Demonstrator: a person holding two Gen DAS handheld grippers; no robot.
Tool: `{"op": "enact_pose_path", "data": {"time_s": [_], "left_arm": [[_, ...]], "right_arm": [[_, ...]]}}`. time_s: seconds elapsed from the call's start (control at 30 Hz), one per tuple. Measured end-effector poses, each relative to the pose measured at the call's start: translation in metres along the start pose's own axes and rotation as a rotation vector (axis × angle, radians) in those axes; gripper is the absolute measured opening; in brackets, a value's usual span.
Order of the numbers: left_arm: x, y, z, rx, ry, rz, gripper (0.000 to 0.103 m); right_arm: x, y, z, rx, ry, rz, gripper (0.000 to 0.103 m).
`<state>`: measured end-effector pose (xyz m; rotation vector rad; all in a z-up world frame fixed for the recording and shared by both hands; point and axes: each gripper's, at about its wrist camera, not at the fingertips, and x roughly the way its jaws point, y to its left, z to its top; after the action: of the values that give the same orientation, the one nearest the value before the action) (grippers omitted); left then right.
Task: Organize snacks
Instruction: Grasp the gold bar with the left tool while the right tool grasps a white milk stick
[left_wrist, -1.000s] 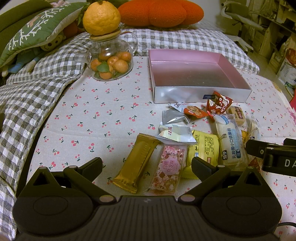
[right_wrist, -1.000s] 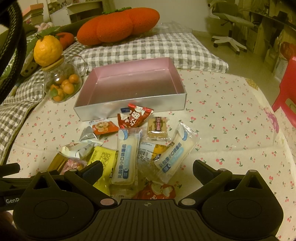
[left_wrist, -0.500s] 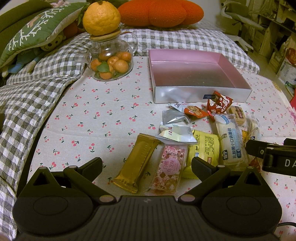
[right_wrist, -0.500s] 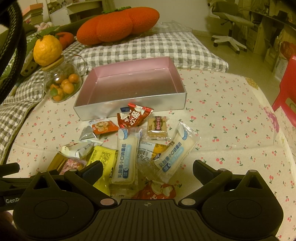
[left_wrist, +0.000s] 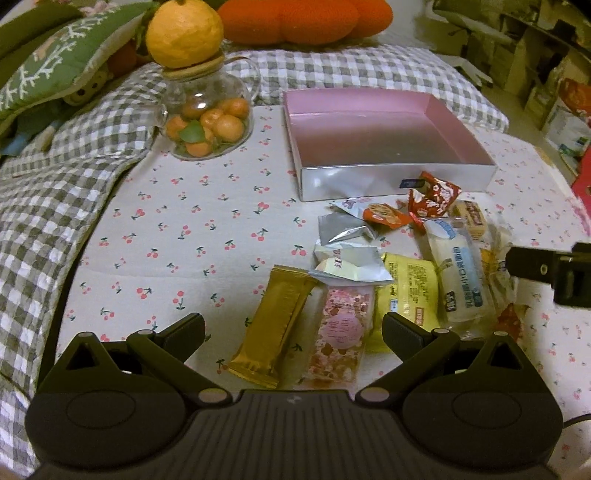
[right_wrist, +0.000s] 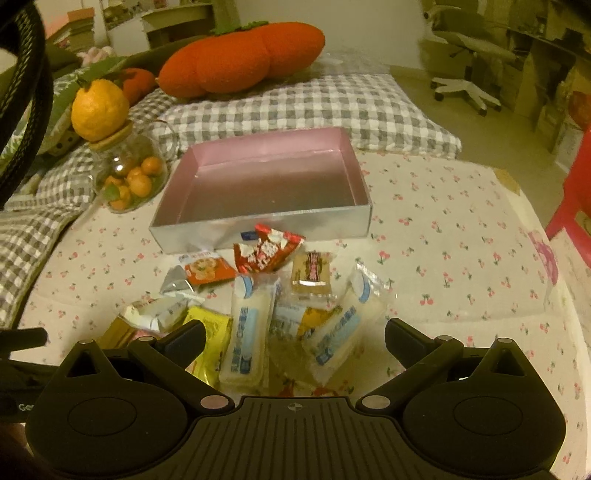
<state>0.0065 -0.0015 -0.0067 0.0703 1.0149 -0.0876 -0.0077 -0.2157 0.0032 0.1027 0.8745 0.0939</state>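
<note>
Several wrapped snacks lie in a heap on the cherry-print cloth in front of an empty pink box (left_wrist: 391, 177) (right_wrist: 258, 229). Nearest my left gripper (left_wrist: 291, 328) are a gold bar (left_wrist: 273, 325) and a pink flowery bar (left_wrist: 341, 332); a yellow packet (left_wrist: 410, 291) lies beside them. My left gripper is open and empty above them. My right gripper (right_wrist: 293, 334) is open and empty over two white-and-blue bread packets (right_wrist: 247, 332) (right_wrist: 341, 332). A red packet (right_wrist: 267, 251) and an orange packet (right_wrist: 207, 269) lie close to the box.
A glass jar of small oranges (left_wrist: 205, 122) (right_wrist: 127, 177) with a big citrus on top stands left of the box. Checked bedding (left_wrist: 44, 177) and an orange cushion (right_wrist: 240, 59) border the cloth. A red stool (right_wrist: 576, 192) stands at the right.
</note>
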Motion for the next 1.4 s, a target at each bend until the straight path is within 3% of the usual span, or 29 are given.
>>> {"op": "enact_pose_path", "data": {"time_s": [0.17, 0.4, 0.47, 0.53, 0.7, 0.83, 0.93, 1.1, 1.27, 1.4], "left_arm": [[0.001, 0.011, 0.01, -0.021, 0.021, -0.055, 0.097], [0.013, 0.029, 0.025, -0.036, 0.077, -0.159, 0.084], [0.02, 0.036, 0.027, -0.033, 0.092, -0.182, 0.083], [0.031, 0.041, 0.028, -0.026, 0.12, -0.204, 0.076], [0.053, 0.056, 0.022, -0.052, 0.159, -0.273, 0.061], [0.063, 0.059, 0.022, -0.059, 0.202, -0.312, 0.05], [0.07, 0.059, 0.022, -0.041, 0.229, -0.287, 0.043], [0.07, 0.054, 0.022, 0.007, 0.218, -0.265, 0.043], [0.069, 0.042, 0.02, 0.09, 0.2, -0.209, 0.04], [0.069, 0.033, 0.018, 0.138, 0.182, -0.166, 0.03]], "right_arm": [[0.004, -0.017, 0.018, 0.046, 0.023, 0.096, 0.103], [0.026, -0.034, 0.027, 0.178, 0.125, 0.317, 0.102], [0.032, -0.032, 0.025, 0.173, 0.15, 0.351, 0.102], [0.041, -0.026, 0.023, 0.16, 0.176, 0.362, 0.102], [0.06, -0.016, 0.015, 0.147, 0.226, 0.34, 0.092], [0.071, -0.011, 0.011, 0.136, 0.244, 0.304, 0.074], [0.079, -0.009, 0.01, 0.136, 0.243, 0.271, 0.068], [0.08, -0.006, 0.011, 0.13, 0.218, 0.235, 0.062], [0.078, 0.002, 0.009, 0.081, 0.19, 0.167, 0.041], [0.076, 0.006, 0.007, 0.059, 0.168, 0.145, 0.032]]}}
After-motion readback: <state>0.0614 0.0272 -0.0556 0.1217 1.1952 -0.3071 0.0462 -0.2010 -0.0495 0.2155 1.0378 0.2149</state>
